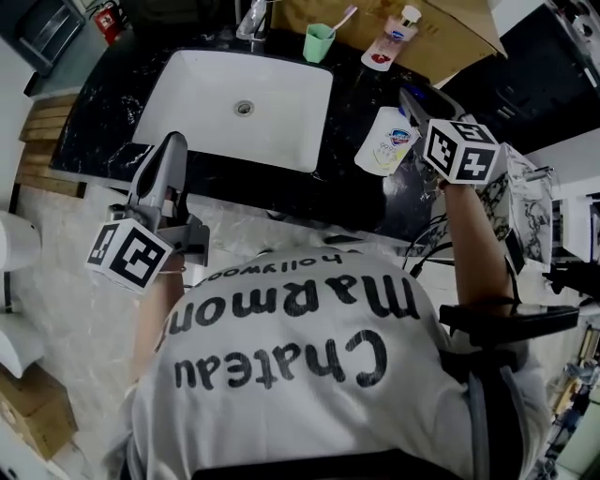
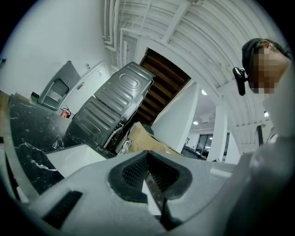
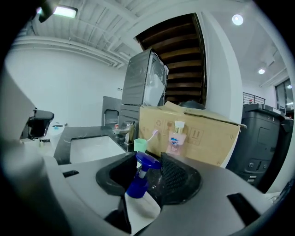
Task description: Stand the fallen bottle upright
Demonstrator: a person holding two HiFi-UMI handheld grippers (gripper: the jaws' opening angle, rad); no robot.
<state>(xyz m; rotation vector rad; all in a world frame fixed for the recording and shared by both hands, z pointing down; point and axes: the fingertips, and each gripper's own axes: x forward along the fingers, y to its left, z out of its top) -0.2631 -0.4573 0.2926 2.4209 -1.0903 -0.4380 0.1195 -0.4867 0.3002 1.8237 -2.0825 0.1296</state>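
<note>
A white soap bottle with a blue pump top hangs over the black counter, right of the sink, and my right gripper is shut on it. In the right gripper view the bottle sits between the two dark pads, its pump rising past the fingertips and its white body low in the frame. My left gripper is held over the counter's front edge at the left, fingers together with nothing in them. In its own view the left gripper shows ribbed pads that meet.
A white sink is set in the black marble counter. Behind it stand a tap, a green cup holding a toothbrush and a pink pump bottle, against a cardboard box.
</note>
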